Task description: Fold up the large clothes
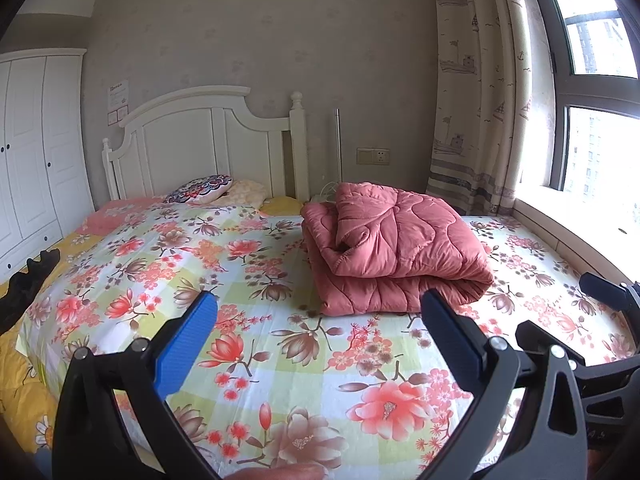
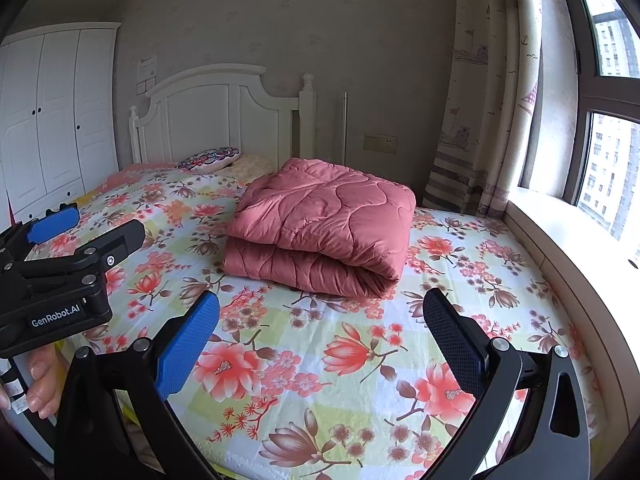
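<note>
A pink quilted comforter [image 1: 396,252] lies folded in a thick bundle on the flowered bed sheet [image 1: 248,280], toward the window side; in the right wrist view the comforter [image 2: 324,228] shows its rounded fold facing me. My left gripper [image 1: 320,316] hovers open above the sheet, short of the bundle, nothing between its blue pads. My right gripper [image 2: 320,316] is open too, empty, just in front of the comforter. The left gripper's body [image 2: 64,276] appears at the left edge of the right wrist view, held by a hand [image 2: 40,376].
A white headboard [image 1: 208,140] and pillows [image 1: 204,190] stand at the bed's far end. A white wardrobe [image 1: 32,148] is on the left, a curtain [image 1: 480,92] and window sill [image 2: 580,232] on the right. A dark garment [image 1: 28,280] lies off the bed's left edge.
</note>
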Demonstrator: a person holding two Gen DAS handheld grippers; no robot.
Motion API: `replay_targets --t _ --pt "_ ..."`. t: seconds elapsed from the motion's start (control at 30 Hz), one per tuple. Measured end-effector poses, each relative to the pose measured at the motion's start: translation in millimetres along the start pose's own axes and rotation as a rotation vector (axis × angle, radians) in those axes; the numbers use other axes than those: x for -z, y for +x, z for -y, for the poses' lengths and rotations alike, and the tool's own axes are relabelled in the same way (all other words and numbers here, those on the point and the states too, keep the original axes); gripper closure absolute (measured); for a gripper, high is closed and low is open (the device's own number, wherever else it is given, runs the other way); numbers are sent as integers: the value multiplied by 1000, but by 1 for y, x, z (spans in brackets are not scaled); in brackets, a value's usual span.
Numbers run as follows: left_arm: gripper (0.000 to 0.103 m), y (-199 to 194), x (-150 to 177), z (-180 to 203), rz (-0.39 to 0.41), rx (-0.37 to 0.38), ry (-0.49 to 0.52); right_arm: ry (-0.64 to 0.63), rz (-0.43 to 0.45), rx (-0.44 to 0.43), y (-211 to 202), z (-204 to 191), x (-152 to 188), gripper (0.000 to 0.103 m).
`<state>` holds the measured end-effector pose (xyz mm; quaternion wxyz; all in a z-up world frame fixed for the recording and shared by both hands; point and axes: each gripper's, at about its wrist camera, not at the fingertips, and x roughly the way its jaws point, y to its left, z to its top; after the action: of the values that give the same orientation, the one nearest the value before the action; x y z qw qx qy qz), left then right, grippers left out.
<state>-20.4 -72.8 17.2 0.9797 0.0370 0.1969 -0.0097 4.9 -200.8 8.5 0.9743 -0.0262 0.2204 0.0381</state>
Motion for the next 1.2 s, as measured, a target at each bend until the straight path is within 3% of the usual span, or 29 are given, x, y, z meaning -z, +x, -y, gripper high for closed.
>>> replay_targets --t 1.2 --pt "2 -5 0 -3 5 14 20 7 -9 -10 0 0 1 5"
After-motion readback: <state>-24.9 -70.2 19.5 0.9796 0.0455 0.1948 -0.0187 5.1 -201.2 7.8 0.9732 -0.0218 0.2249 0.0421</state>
